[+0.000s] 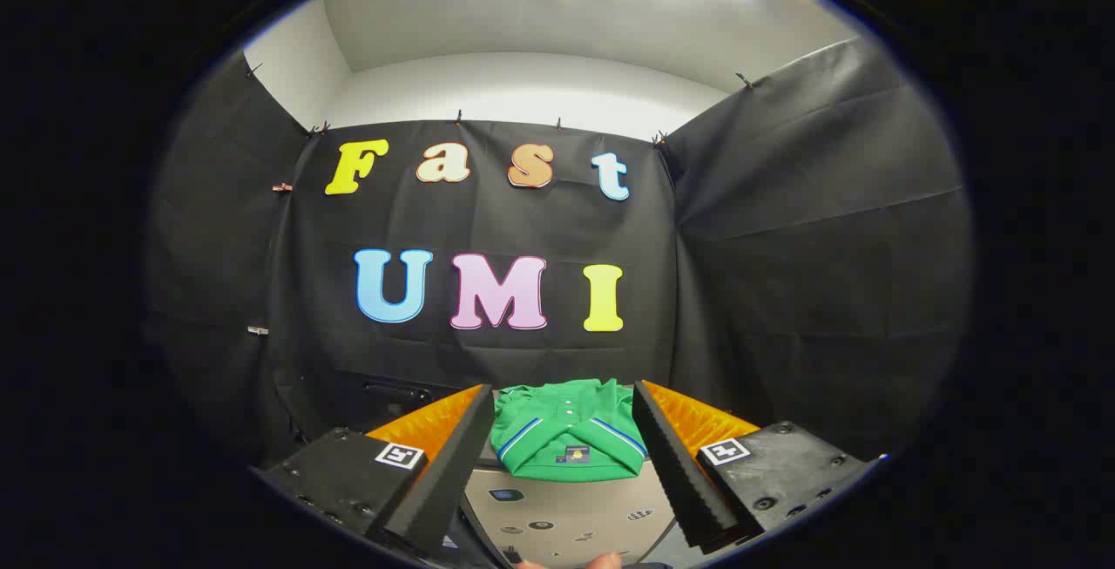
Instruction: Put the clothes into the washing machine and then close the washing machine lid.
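A folded green shirt (pixel 568 434) with blue and white stripes lies on the pale top of the washing machine (pixel 571 512), just ahead of my fingers and between their lines. My gripper (pixel 564 399) is open, its two fingers spread to either side of the shirt without touching it. The machine's top shows a small display and several round marks below the shirt. I cannot make out the lid's opening from here.
Black cloth walls close the booth behind and on both sides. A dark box-like shape (pixel 392 395) stands low against the back wall, left of the shirt. A fingertip (pixel 601 560) of a person's hand shows beneath the gripper.
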`<state>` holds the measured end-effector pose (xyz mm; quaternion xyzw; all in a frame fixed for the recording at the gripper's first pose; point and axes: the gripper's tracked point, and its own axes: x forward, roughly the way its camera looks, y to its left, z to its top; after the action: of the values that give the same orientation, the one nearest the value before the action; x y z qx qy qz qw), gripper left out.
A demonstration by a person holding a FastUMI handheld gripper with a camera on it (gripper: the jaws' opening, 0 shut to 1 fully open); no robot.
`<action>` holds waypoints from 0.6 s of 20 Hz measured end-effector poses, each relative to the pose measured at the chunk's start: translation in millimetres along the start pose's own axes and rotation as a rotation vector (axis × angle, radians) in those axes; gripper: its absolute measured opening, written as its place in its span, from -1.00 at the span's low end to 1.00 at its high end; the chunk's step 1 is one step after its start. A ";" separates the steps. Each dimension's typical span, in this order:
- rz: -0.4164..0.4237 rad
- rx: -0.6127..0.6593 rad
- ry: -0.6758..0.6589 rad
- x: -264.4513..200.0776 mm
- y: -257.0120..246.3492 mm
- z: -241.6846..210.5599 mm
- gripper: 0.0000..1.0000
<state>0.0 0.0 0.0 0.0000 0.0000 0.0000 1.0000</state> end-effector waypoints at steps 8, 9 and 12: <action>0.005 0.004 0.005 -1.0 1.6 -2.0 0.98; 0.004 0.004 0.004 -1.5 1.3 -1.3 0.98; 0.005 0.006 0.000 -3.1 0.6 -1.0 0.98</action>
<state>-3.1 0.6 -1.0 0.0032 0.0000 0.0024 1.0000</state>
